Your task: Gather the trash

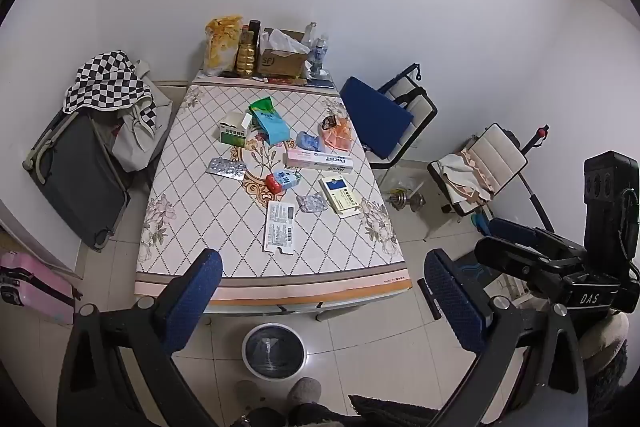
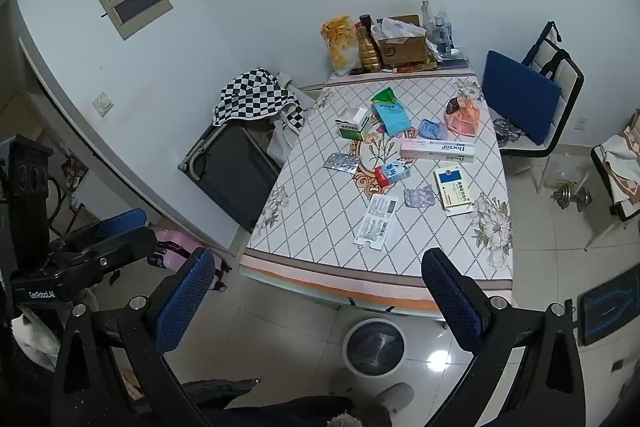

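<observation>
Trash lies scattered on the patterned table (image 1: 192, 211) (image 2: 304, 211): a flattened white carton (image 1: 279, 225) (image 2: 376, 221), blister packs (image 1: 226, 169) (image 2: 418, 196), a pink Doctor box (image 1: 325, 160) (image 2: 438, 149), a blue-and-cream box (image 1: 341, 195) (image 2: 453, 189), a red-blue carton (image 1: 282, 180) and bags. A white bin with a black liner (image 1: 274, 351) (image 2: 375, 347) stands on the floor before the table. My left gripper (image 1: 320, 303) is open and empty, above the table's near edge. My right gripper (image 2: 318, 301) is open and empty, likewise; it also shows in the left wrist view (image 1: 516, 239).
A cardboard box (image 1: 282, 59), bottles and a snack bag stand at the table's far end. A grey folding cot (image 1: 80, 179) with a checkered cloth is left of the table. A chair with a blue cushion (image 1: 376, 117) stands on the right. A dumbbell (image 1: 406, 201) lies on the floor.
</observation>
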Demonstrator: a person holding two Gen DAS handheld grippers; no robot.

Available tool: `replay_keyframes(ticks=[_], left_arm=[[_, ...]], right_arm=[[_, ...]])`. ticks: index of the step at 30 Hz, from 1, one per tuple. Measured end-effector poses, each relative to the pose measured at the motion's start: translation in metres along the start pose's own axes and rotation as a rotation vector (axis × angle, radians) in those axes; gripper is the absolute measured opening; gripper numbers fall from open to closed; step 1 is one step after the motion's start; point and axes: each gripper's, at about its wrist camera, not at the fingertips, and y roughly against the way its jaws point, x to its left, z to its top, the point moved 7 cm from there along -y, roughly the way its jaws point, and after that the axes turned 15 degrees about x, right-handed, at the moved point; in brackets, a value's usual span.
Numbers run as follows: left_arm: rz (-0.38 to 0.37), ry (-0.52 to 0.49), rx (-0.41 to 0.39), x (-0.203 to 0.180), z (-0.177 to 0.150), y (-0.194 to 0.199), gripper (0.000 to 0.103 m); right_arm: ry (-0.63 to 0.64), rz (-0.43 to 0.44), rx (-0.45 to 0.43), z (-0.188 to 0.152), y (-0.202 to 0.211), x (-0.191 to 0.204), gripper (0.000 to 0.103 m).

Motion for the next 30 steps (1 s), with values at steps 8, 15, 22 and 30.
replay_keyframes(ticks=[8,15,22,30], left_arm=[[-0.016,-0.017,-0.003,-0.004,-0.005,0.001,0.103],[-0.006,-0.017,-0.004,-0.012,-0.007,-0.002,0.103],[-0.011,-0.019,0.0,-0.007,-0.002,0.0,0.103],[-0.01,-0.02,-0.003,-0.01,-0.004,-0.001,0.103]], right_arm=[[0.004,0.007,0.004,-0.001,-0.002,-0.002,0.103],[0.002,0.005,-0.005,-0.001,0.006,-0.006,0.103],[0.012,0.001,-0.004,-0.005,0.006,0.001,0.103],[0.019,0.004,0.001,-0.007,0.004,0.005,0.103]])
